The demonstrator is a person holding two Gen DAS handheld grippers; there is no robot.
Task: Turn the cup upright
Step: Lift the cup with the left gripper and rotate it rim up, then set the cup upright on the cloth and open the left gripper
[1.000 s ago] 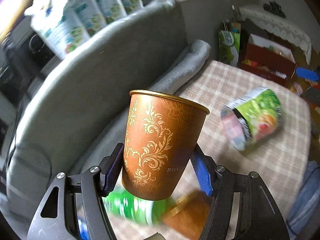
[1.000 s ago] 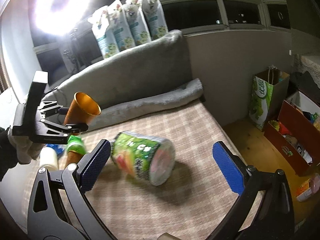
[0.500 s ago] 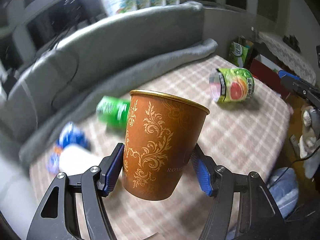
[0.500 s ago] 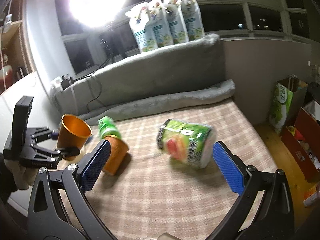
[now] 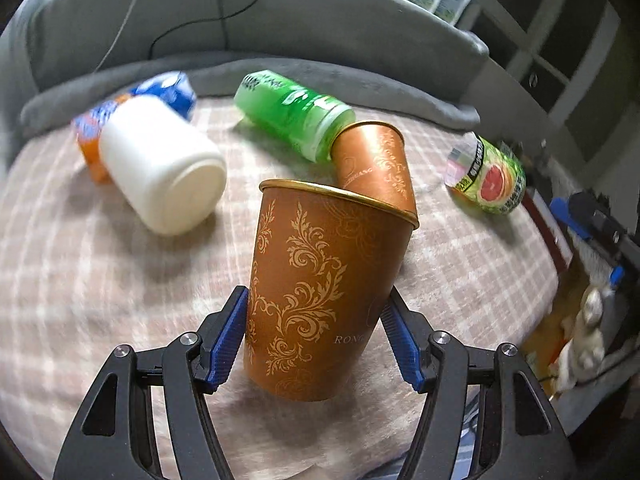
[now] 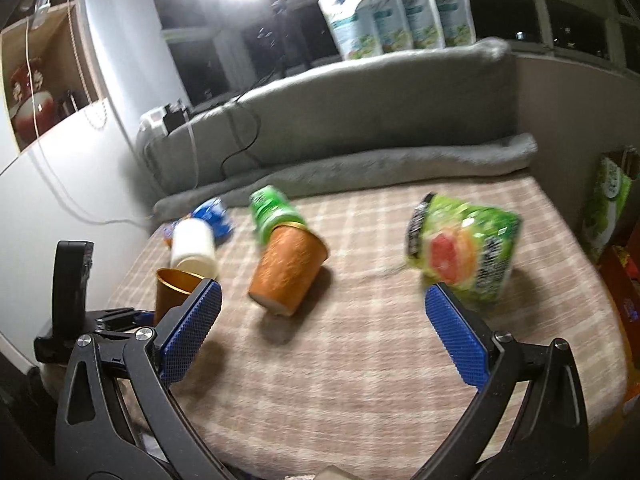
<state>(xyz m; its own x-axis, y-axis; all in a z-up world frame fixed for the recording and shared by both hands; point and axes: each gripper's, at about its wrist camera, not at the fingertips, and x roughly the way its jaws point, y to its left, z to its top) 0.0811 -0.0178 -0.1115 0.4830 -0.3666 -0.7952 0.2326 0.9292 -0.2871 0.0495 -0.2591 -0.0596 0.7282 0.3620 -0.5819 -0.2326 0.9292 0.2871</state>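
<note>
My left gripper (image 5: pixel 316 340) is shut on a copper cup with gold scrollwork (image 5: pixel 320 292), mouth up and slightly tilted, low over the checked cloth (image 5: pixel 80 280) near its front left edge. The same cup (image 6: pixel 174 292) shows in the right wrist view beside the left gripper. A second copper cup (image 5: pixel 376 166) lies on its side behind it, also seen in the right wrist view (image 6: pixel 286 270). My right gripper (image 6: pixel 320 332) is open and empty, in front of the lying cup.
A white jar (image 5: pixel 164 168), a green bottle (image 5: pixel 288 112) and a blue-orange packet (image 5: pixel 168 90) lie at the back left. A green grapefruit tub (image 6: pixel 464 248) lies on the right. A grey cushion roll (image 6: pixel 360 172) and sofa back border the far edge.
My left gripper has swung and lowered the held cup from the air down toward the cloth. My right gripper has pulled back and turned left; the lying cup now sits between its fingers' view.
</note>
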